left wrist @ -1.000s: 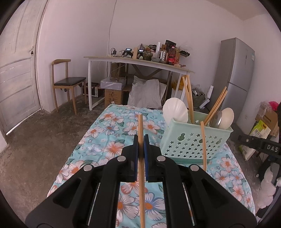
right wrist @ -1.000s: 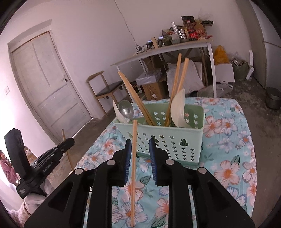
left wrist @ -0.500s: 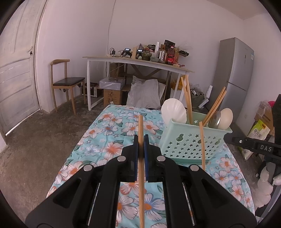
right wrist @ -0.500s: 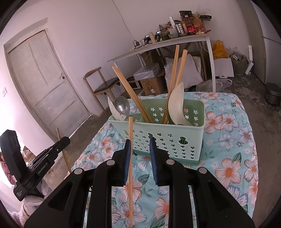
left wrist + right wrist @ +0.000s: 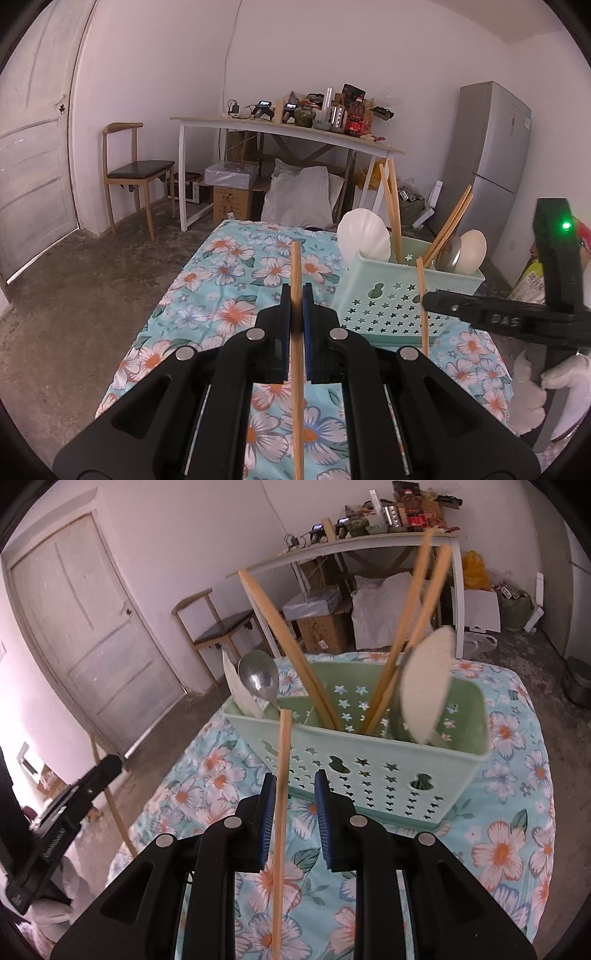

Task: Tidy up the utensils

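The left gripper [image 5: 294, 295] is clenched on a thin, round wooden chopstick [image 5: 295, 332], upright between its blue pads. In the right gripper [image 5: 294, 786] a second chopstick [image 5: 280, 775] leans on the left pad, with a gap to the other; whether it is truly clamped I cannot tell. Just ahead of its jaws stands the mint plastic caddy [image 5: 369, 768], star-perforated for draining, probably its destination. Inside: more chopsticks, a shiny metal spoon [image 5: 258, 675], and white ladles.

White walls, bare concrete floor [image 5: 74, 295], wooden chair [image 5: 136, 177], cluttered white table [image 5: 280, 129] (boxes beneath), grey fridge [image 5: 491, 147]
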A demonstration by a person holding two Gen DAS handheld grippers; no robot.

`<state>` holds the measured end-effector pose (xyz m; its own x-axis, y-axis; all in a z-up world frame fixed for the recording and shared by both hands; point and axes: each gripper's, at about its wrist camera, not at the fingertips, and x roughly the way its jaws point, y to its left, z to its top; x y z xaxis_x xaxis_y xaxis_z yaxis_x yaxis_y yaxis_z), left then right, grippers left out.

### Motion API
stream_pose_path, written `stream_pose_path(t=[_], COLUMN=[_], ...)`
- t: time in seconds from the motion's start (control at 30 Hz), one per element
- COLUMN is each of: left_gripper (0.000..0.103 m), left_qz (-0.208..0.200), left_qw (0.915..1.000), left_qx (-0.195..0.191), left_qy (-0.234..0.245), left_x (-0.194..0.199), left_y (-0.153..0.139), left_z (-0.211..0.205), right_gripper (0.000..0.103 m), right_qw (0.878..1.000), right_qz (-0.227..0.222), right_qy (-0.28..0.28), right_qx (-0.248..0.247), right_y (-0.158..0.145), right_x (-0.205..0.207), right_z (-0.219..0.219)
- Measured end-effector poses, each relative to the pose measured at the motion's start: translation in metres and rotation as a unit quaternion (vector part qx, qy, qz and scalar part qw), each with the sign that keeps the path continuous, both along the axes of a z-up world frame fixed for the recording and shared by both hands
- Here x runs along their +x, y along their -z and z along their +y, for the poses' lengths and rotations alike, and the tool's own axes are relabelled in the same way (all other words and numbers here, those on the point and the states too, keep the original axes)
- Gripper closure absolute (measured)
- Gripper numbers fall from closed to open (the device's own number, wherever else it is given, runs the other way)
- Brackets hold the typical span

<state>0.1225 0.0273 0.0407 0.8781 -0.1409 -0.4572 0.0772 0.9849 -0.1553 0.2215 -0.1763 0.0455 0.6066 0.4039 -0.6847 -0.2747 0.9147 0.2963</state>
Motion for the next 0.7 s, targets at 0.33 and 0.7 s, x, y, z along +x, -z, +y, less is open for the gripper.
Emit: stream_pose_path(t=[0.33,0.7], left_gripper=[0.098,0.098], left_qz=[0.003,0.004], left_qw=[0.9999,0.9999], left_qx=[-0.007,-0.007], left_qy=[0.007,0.007], left_x=[0.002,0.003], left_y=[0.001,0.000], left_z=[0.003,0.005], right_gripper=[0.081,0.096], right_qw=[0.999,1.000], right_qz=[0.023,-0.004], right_qy=[0.003,-0.005], right_qx=[-0.031,-0.022], right_y=[0.008,-0.008], right_x=[0.020,0.009], right_z=[0.016,0.018])
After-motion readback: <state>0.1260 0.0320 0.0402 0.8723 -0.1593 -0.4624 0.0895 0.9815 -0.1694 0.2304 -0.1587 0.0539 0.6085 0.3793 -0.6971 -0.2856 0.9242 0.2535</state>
